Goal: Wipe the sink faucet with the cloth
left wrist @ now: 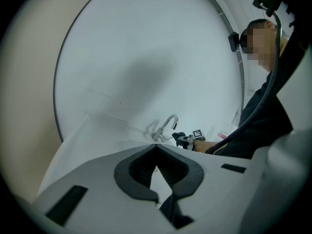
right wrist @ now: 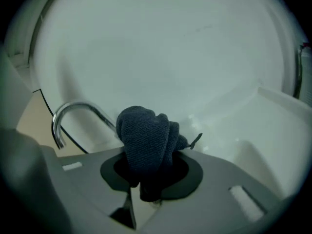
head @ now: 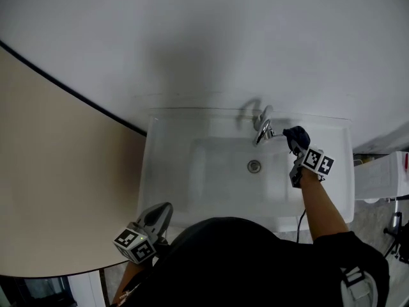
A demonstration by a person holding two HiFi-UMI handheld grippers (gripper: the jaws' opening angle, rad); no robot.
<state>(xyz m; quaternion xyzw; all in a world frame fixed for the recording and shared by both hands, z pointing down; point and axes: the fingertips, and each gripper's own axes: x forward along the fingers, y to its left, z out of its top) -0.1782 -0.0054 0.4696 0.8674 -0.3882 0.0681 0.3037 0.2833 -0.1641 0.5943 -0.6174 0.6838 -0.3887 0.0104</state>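
Right gripper [head: 296, 149] clamped partway shut on bunched dark-blue knitted cloth [right wrist: 146, 133], wad poking past the tips, held just beside curved chrome faucet [head: 263, 128] at the back of white ceramic sink [head: 160, 171]. Left gripper [left wrist: 156, 149] closed, empty, well apart at the front rim. Likely soft, light, compliant — best pinched deep in the folds, leaving 1 loose pad for the slick spout.

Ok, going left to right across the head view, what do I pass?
left gripper → faucet → dark blue cloth → white box
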